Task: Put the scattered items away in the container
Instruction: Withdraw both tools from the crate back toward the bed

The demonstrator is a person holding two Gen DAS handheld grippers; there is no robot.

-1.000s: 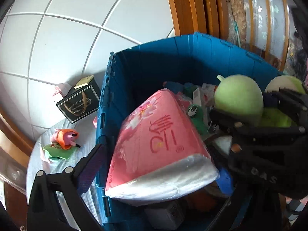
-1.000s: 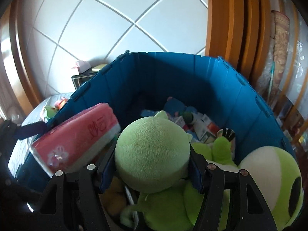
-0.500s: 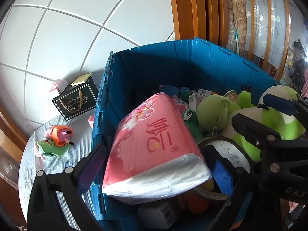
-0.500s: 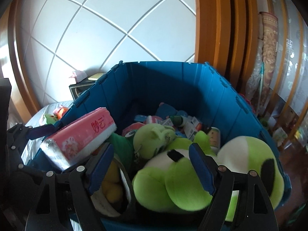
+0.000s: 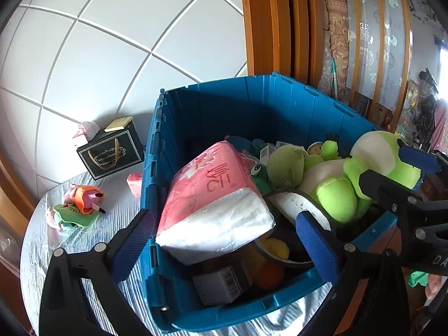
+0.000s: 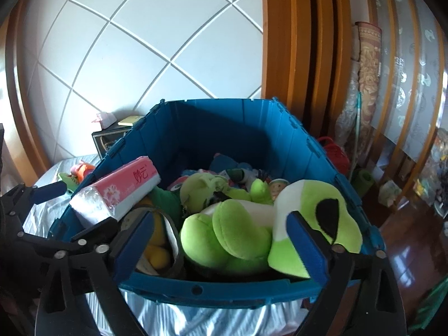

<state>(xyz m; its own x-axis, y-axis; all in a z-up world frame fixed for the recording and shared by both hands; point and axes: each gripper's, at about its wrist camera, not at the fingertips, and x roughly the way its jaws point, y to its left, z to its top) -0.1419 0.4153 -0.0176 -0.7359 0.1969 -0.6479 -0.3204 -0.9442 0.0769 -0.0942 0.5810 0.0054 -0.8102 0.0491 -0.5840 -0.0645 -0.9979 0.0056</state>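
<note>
Only the left wrist view is showing the black gift box [image 5: 110, 149] and orange-green toy [image 5: 81, 204] lying on the striped cloth [image 5: 70, 240] outside the blue container [image 5: 252, 112]. The pink tissue pack [image 5: 215, 196] is leaning inside, beyond the left gripper [image 5: 224, 240], whose fingers are standing released. The right gripper [image 6: 221, 246] is opening, gripping nothing; the green plush frog [image 6: 252, 229] is lying in the container past its pads, seemingly untouched.

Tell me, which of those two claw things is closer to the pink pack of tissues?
The left. The pink tissue pack lies right ahead of the left gripper, between its open fingers, untouched. The right gripper sits off to the pack's side, by the green plush frog, jaws opening.
</note>
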